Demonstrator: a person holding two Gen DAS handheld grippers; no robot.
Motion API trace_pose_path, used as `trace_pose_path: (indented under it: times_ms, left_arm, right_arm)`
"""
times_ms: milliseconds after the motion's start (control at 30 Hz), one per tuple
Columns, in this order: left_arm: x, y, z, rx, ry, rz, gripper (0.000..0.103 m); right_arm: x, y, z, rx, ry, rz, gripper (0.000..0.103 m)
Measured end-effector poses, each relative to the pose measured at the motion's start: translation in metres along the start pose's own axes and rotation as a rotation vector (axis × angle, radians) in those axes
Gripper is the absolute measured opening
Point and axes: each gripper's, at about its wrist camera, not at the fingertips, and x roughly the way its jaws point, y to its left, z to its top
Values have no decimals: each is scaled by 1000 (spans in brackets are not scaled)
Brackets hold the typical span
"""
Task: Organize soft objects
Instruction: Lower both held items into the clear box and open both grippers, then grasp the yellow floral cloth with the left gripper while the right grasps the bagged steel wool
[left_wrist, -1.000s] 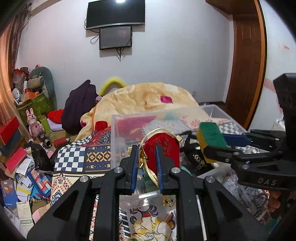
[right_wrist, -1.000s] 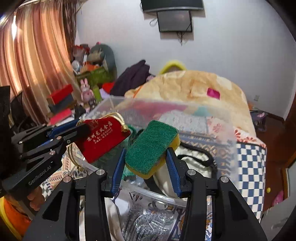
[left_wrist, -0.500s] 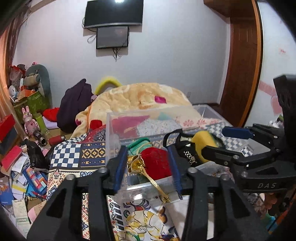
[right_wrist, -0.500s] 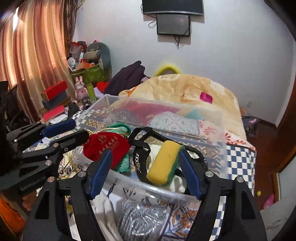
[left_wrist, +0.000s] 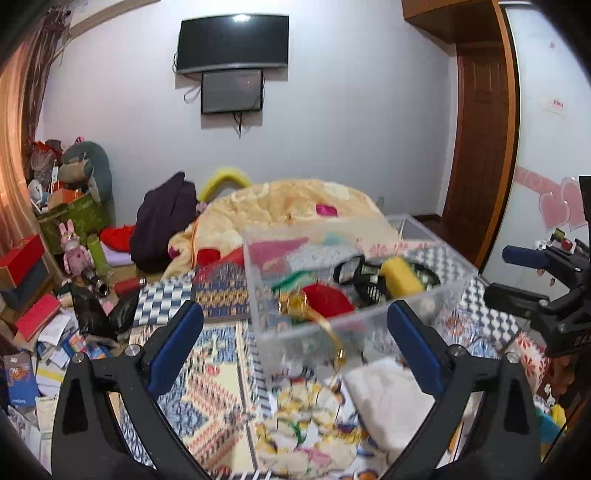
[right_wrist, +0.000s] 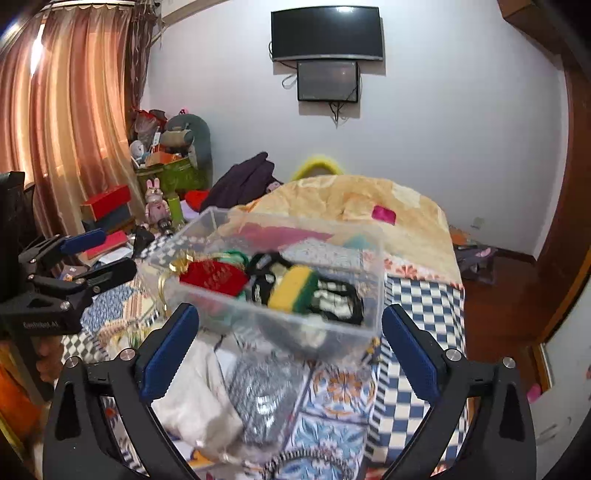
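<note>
A clear plastic bin (left_wrist: 369, 325) (right_wrist: 288, 321) stands on the patterned bedspread. Inside lie a red drawstring pouch (left_wrist: 327, 299) (right_wrist: 212, 273) with a gold cord hanging over the near wall, a yellow-green sponge (left_wrist: 400, 275) (right_wrist: 293, 284) and a black strap (right_wrist: 340, 295). My left gripper (left_wrist: 295, 343) is open and empty, held back from the bin. My right gripper (right_wrist: 290, 352) is open and empty, also back from the bin. Each gripper shows in the other's view, the right (left_wrist: 532, 277) and the left (right_wrist: 88, 258).
A white cloth (right_wrist: 199, 398) and a steel-wool scrubber (right_wrist: 262, 387) lie on the bedspread in front of the bin. A beige quilt (left_wrist: 295, 206) is heaped behind it. Boxes, toys and papers (left_wrist: 55, 295) clutter the floor at left. A wooden door (left_wrist: 476, 155) is at right.
Both grippers opened, dropping the red pouch and the sponge into the bin, then pulled back and up from it with jaws opened wider.
</note>
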Motion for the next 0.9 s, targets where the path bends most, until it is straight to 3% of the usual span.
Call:
trace_pose_path:
  times_ms: [333,433,667,767,900]
  left_arm:
    - [18,10,-49,-27,158,13,101]
    - [23,11,-61,-32,177,29,101]
    - [28,6,-73,-18,201,19,100]
    - [31,5,-76,-11,216,5,86]
    - [34,7,-79,-39,224,-16,76]
  right_arm:
    - [25,-22,-43,108,131,25,99]
    - [30,-24,-48,130,154,32,95]
    - [44,-9,-55,112,217,83,72]
    - [46,-6,-57,119,225,114,64]
    - [47,-4,-59,126,229,159,46]
